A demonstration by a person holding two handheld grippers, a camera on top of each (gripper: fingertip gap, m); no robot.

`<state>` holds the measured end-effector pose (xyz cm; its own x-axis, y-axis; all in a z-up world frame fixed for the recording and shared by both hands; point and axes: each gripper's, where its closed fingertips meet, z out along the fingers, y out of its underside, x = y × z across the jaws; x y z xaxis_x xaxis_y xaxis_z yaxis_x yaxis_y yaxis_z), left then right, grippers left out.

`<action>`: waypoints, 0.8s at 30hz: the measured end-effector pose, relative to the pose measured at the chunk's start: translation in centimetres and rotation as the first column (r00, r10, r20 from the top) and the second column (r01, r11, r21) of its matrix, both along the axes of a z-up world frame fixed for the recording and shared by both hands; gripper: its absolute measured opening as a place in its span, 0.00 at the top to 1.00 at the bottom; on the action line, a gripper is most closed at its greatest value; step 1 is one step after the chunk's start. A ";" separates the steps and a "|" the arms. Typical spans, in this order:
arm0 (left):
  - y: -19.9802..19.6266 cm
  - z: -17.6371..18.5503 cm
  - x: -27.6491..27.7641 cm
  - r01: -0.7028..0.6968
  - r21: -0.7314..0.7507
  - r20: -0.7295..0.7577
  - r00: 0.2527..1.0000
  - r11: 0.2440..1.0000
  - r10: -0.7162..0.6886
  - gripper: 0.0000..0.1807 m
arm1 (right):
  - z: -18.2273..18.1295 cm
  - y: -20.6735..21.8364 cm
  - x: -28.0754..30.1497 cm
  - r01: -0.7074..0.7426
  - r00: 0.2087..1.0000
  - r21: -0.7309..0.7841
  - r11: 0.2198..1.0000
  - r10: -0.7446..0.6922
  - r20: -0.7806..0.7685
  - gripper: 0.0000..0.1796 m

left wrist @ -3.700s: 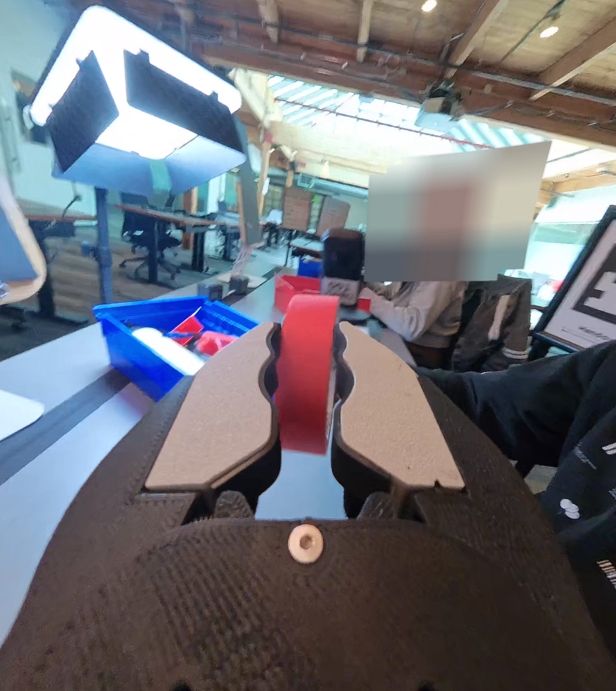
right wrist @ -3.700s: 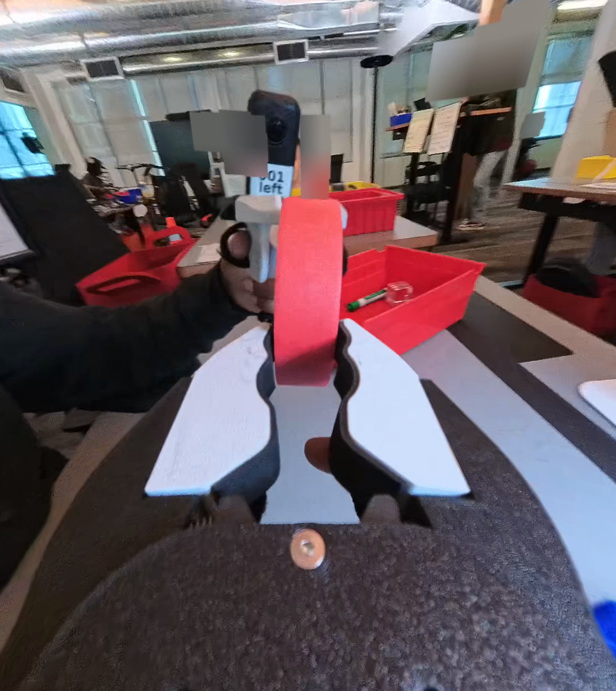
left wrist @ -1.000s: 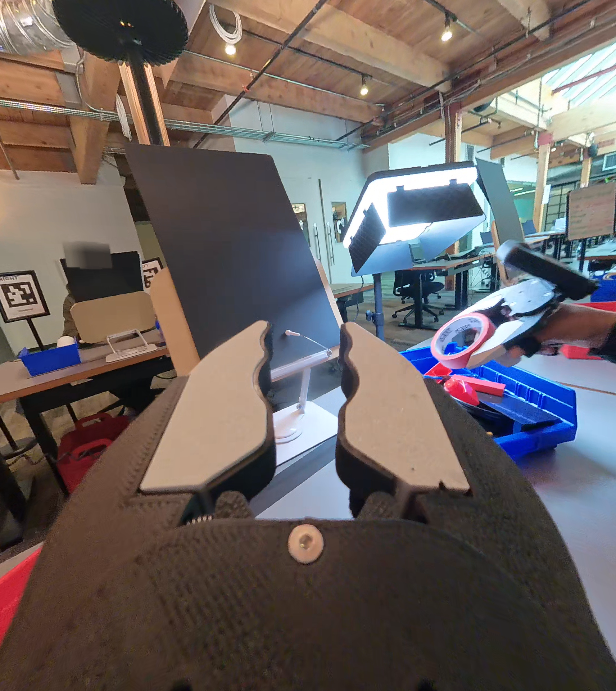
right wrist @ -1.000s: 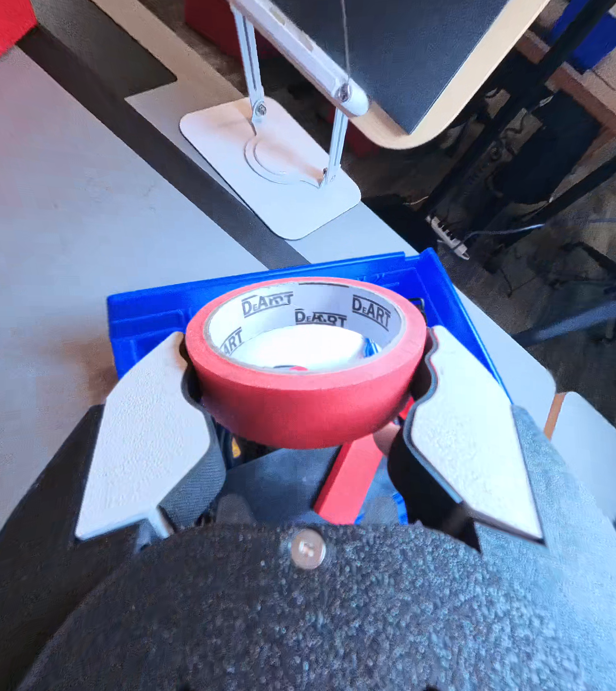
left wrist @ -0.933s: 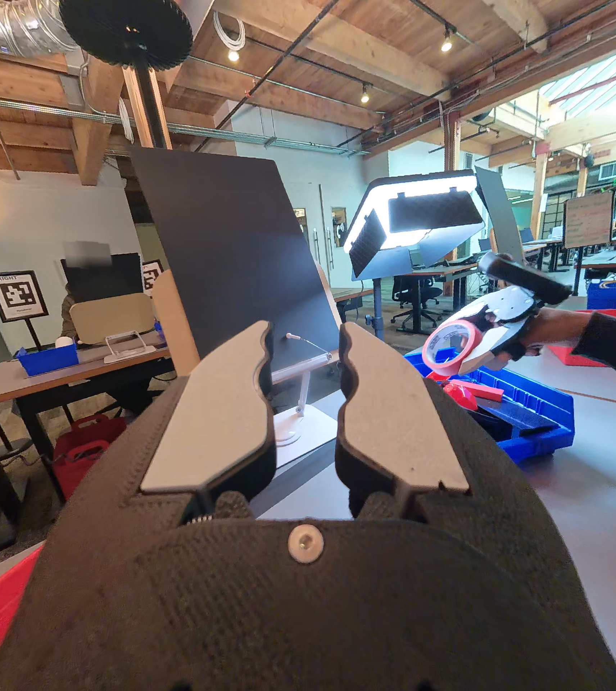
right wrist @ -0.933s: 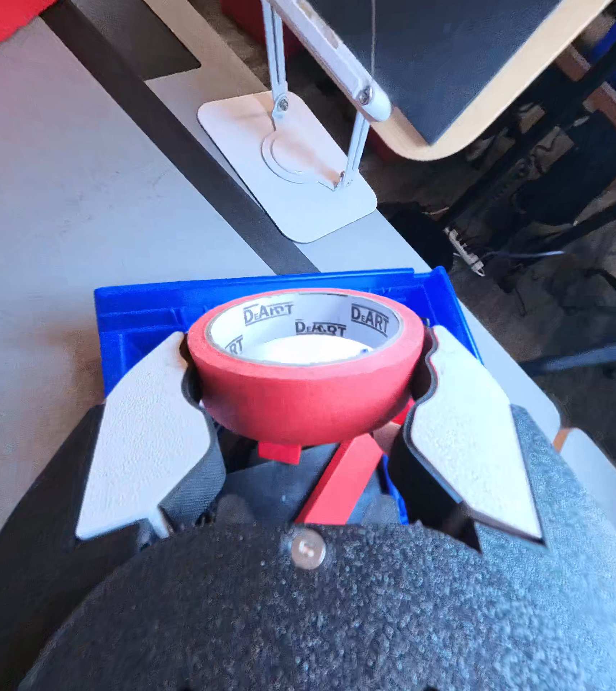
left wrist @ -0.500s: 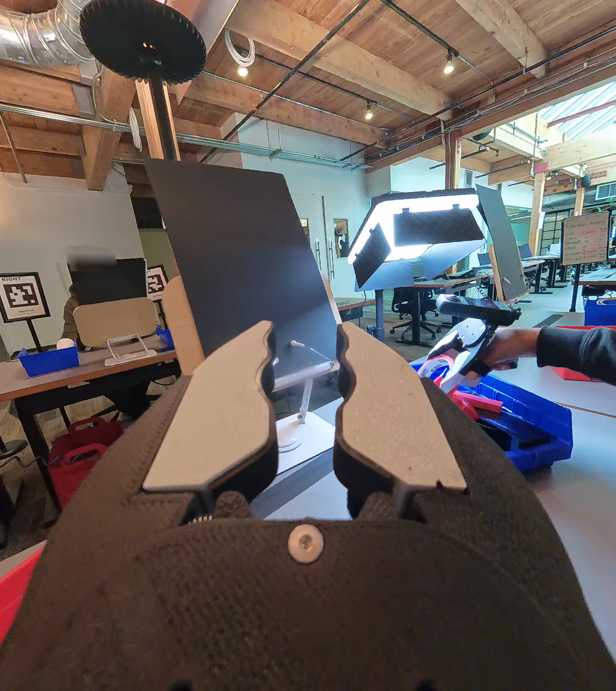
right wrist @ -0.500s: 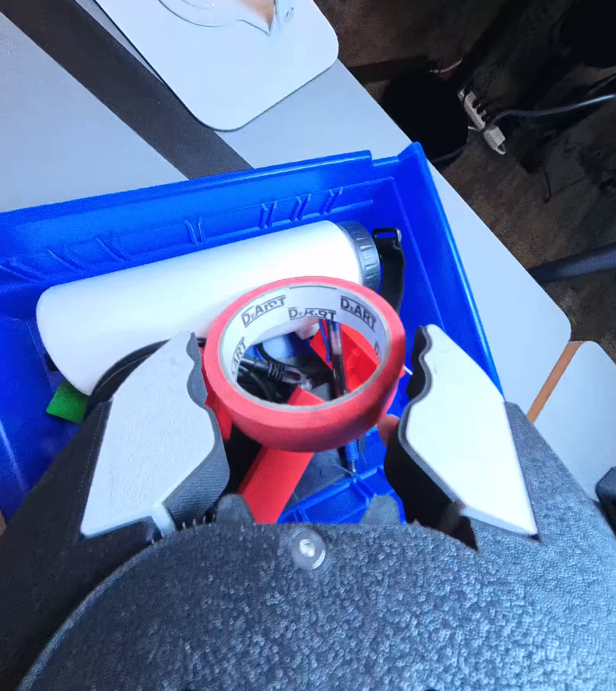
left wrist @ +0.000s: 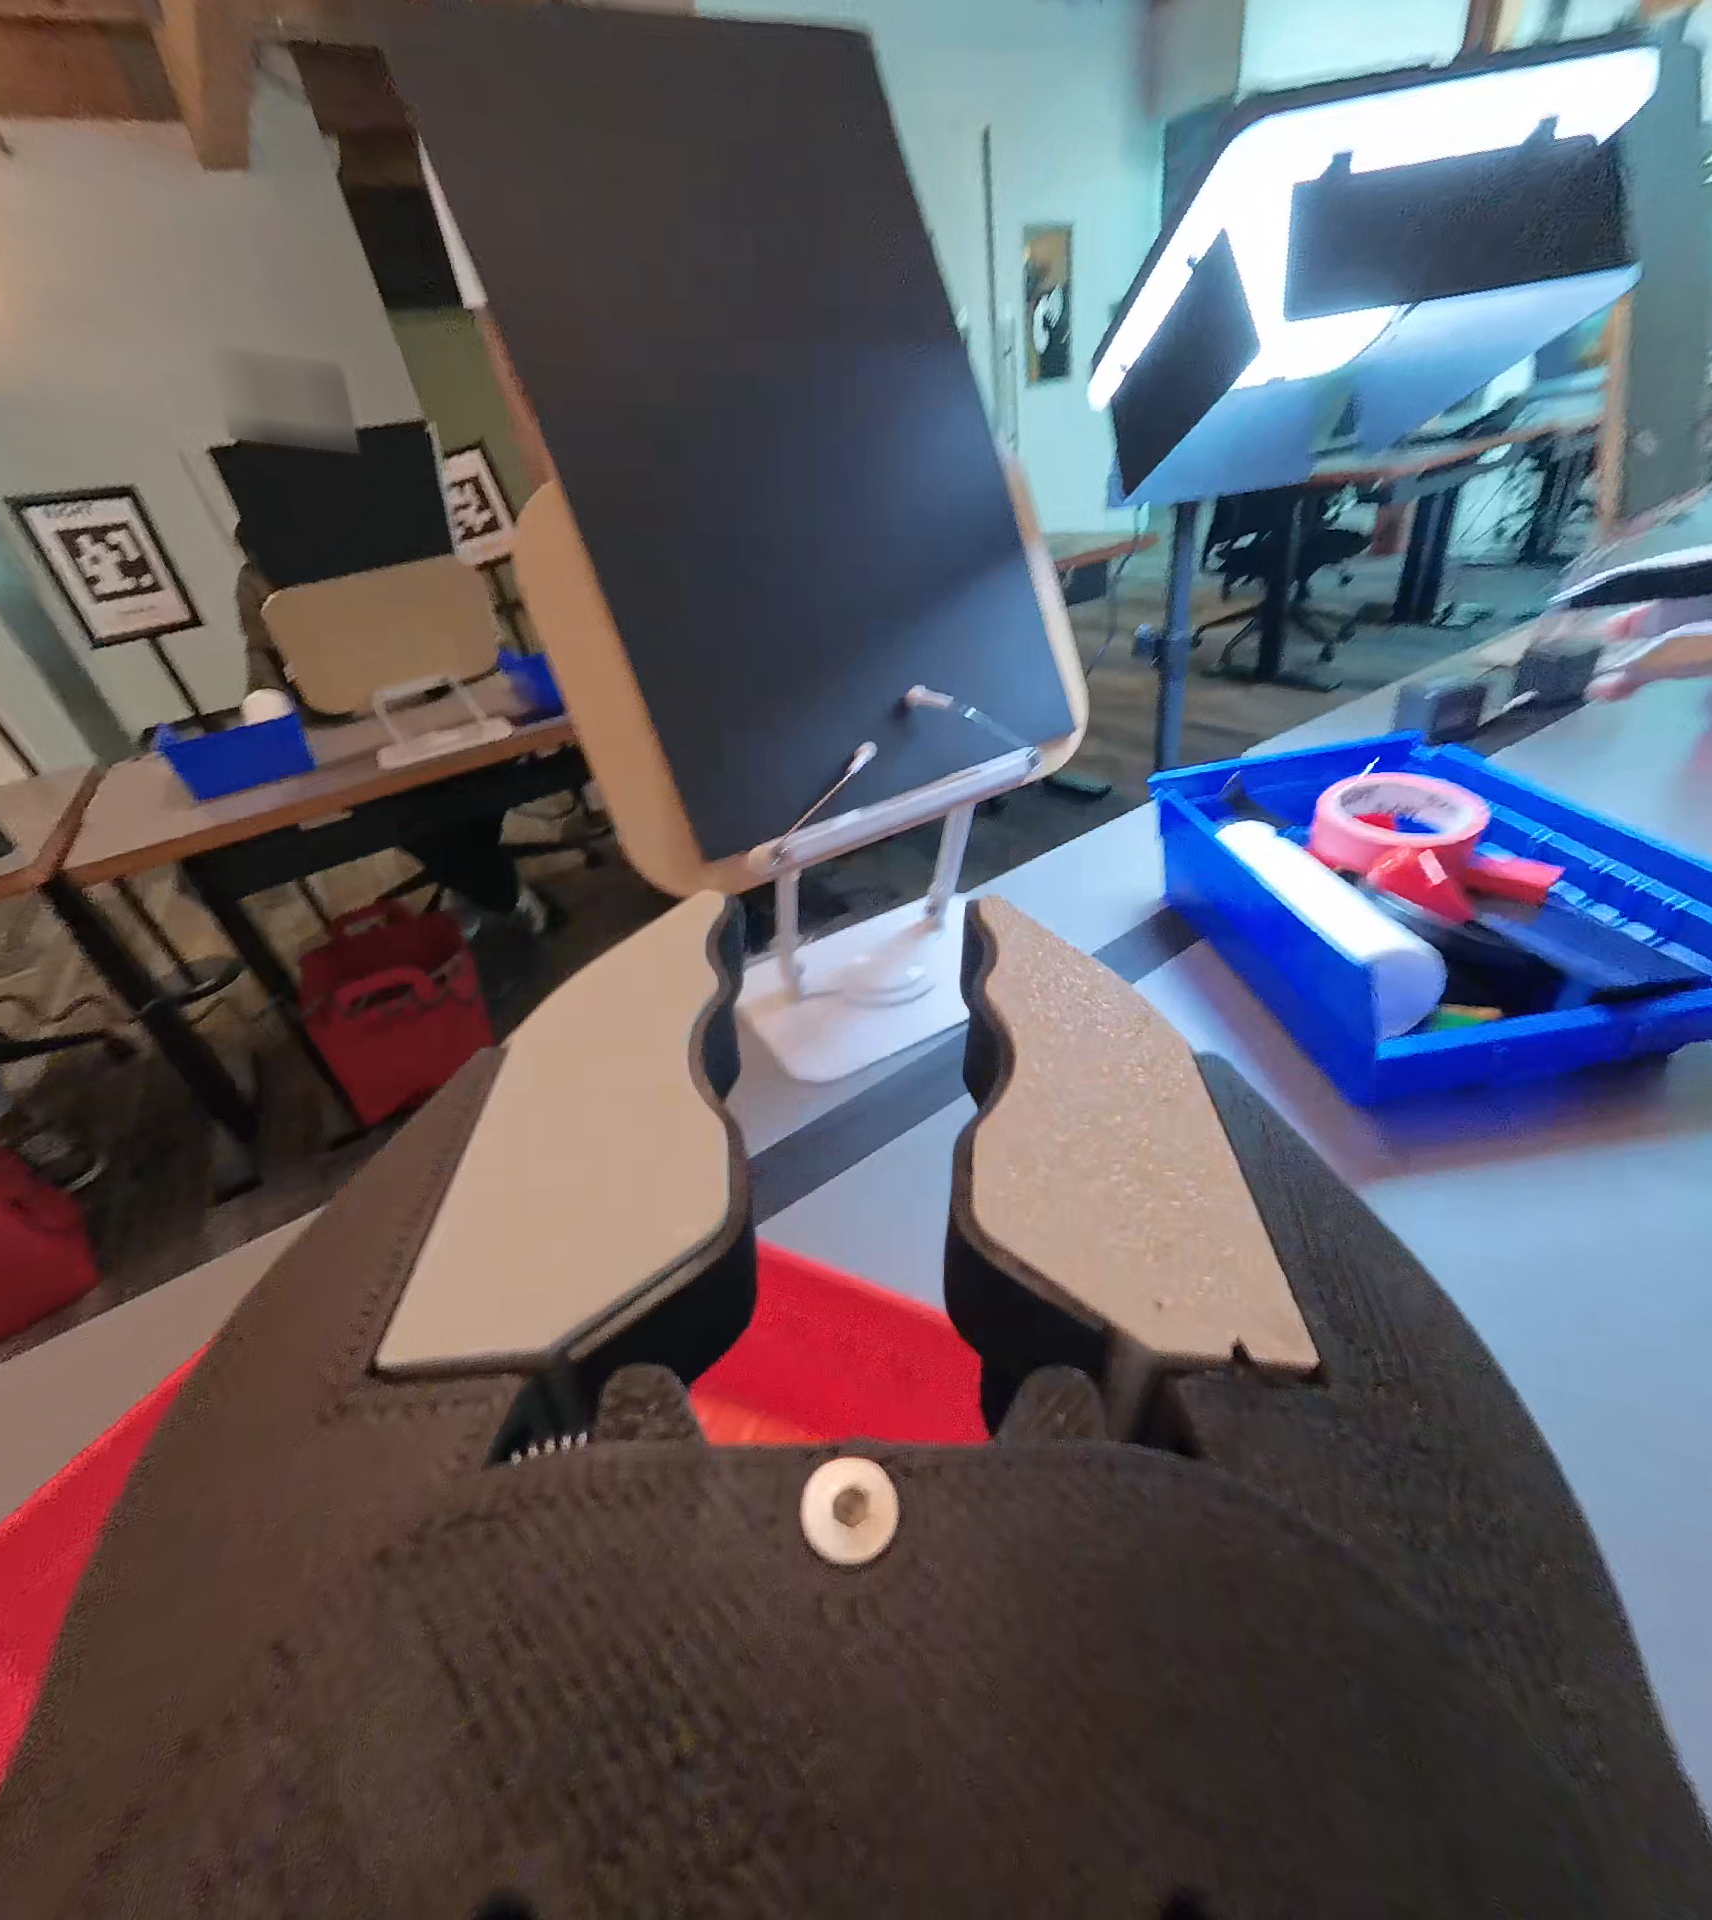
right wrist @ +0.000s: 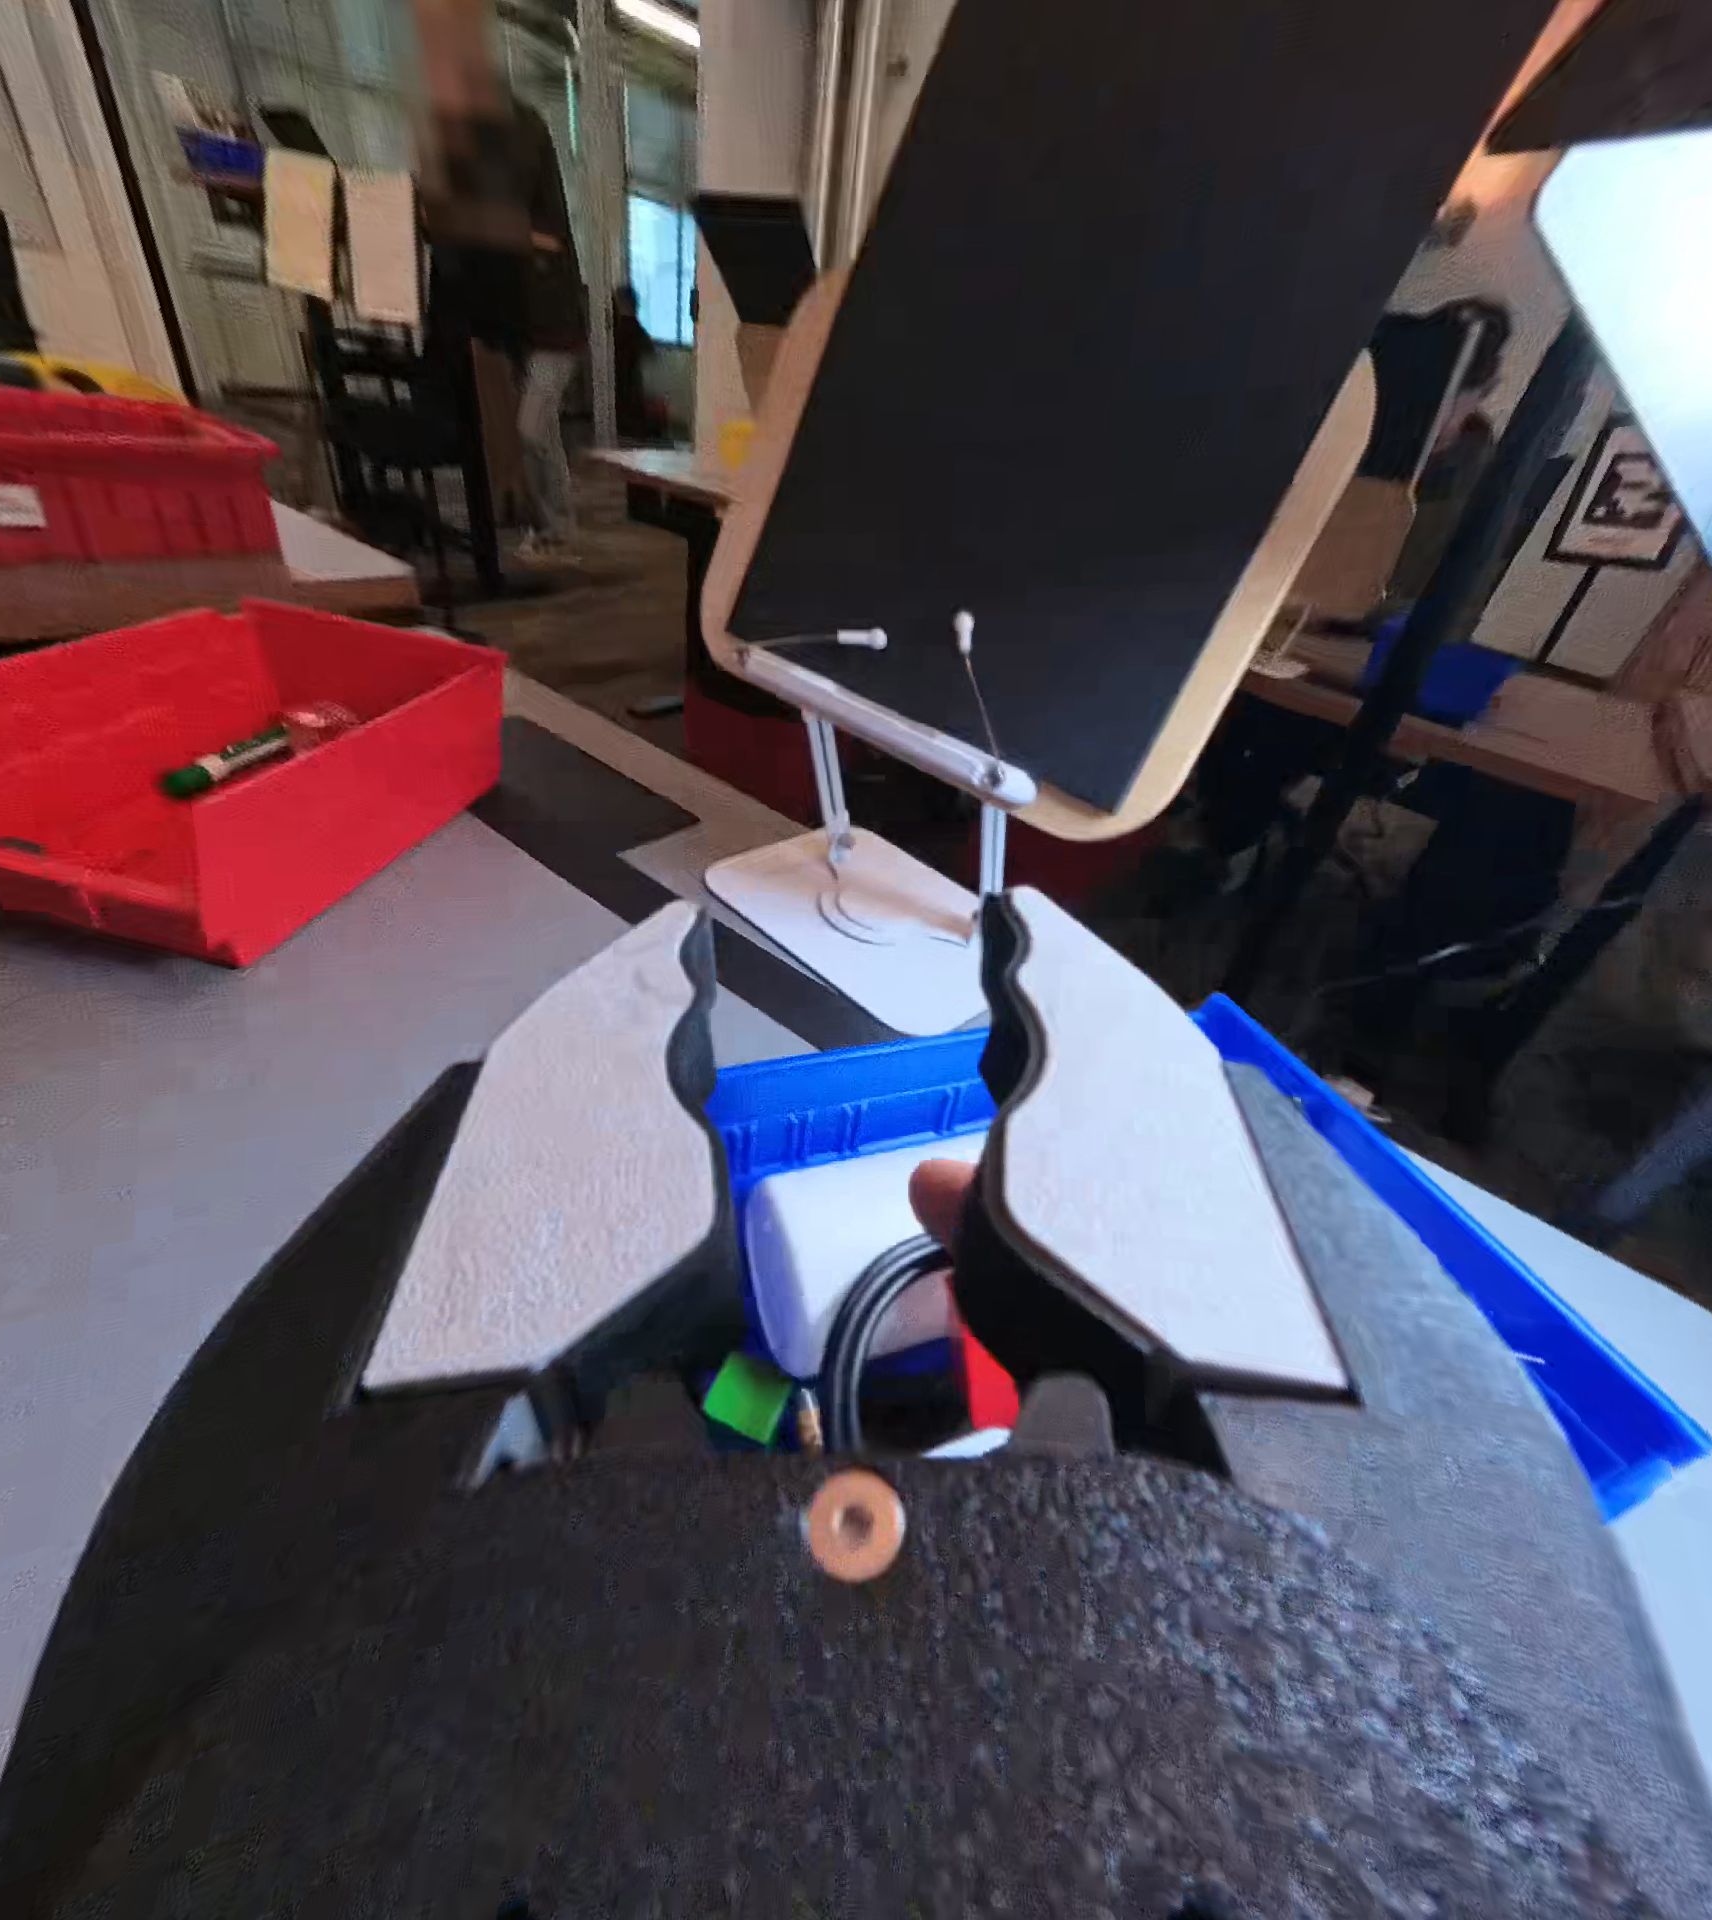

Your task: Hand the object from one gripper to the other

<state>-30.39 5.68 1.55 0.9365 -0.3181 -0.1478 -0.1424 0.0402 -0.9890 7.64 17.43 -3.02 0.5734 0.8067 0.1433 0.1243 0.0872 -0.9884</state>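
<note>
- Blue bin [left wrist: 1558, 1029] on the grey table [left wrist: 1506, 1299], holding the red tape [left wrist: 1399, 819] lying flat on top of the clutter, a white cylinder [left wrist: 1330, 914] along its near wall, red pieces [left wrist: 1454, 883] and dark items beneath.
- In the right wrist view, same blue bin [right wrist: 852, 1101] just below the fingers, showing the white cylinder [right wrist: 831, 1236], a black cable [right wrist: 873, 1299], a green block [right wrist: 748, 1397] and a red piece [right wrist: 982, 1371].
- Red bin [right wrist: 312, 821] farther left on the table, holding a green marker [right wrist: 223, 764] and a small clear item [right wrist: 317, 719].
- Red surface [left wrist: 831, 1351] showing under the left gripper; cannot tell what it belongs to.
- Left gripper [left wrist: 847, 935] released, fingers parted, nothing between them, pointed at the white stand [left wrist: 852, 997] of the dark board [left wrist: 748, 436].
- Right gripper [right wrist: 841, 935] released and empty, fingers spread above the blue bin.
- Half a second ago, tape sitting loose between the right fingers over the bin; now dropped into the bin, clear of both grippers.
- Right gripper tilted up since then, from looking down into the bin to facing the board.
- Left gripper empty and parted then as now, angled lower, with the bin in fuller view.
</note>
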 end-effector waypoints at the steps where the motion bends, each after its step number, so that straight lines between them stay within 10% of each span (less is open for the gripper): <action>1: 0.2 -0.5 -0.9 -0.017 -0.031 -0.027 1.000 0.999 0.017 0.79 | 0.2 -1.9 -0.1 -0.006 0.997 0.037 0.999 0.009 -0.074 0.85; 6: 1.1 -7.2 -6.1 -0.116 -0.368 -0.304 0.953 0.922 -0.001 0.80 | -4.7 -10.0 -3.2 -0.159 0.983 -0.023 0.987 0.156 -0.098 1.00; 15: 0.0 -21.3 -16.2 -0.508 -0.746 -0.649 0.698 0.430 -0.303 0.75 | -10.9 -13.8 -7.2 -0.248 0.967 0.020 0.969 0.246 0.074 1.00; 24: -0.6 -25.5 -20.3 -0.758 -0.594 -0.585 0.179 0.268 -0.791 0.66 | -13.0 -13.8 -6.6 -0.269 0.961 -0.025 0.963 0.270 0.065 1.00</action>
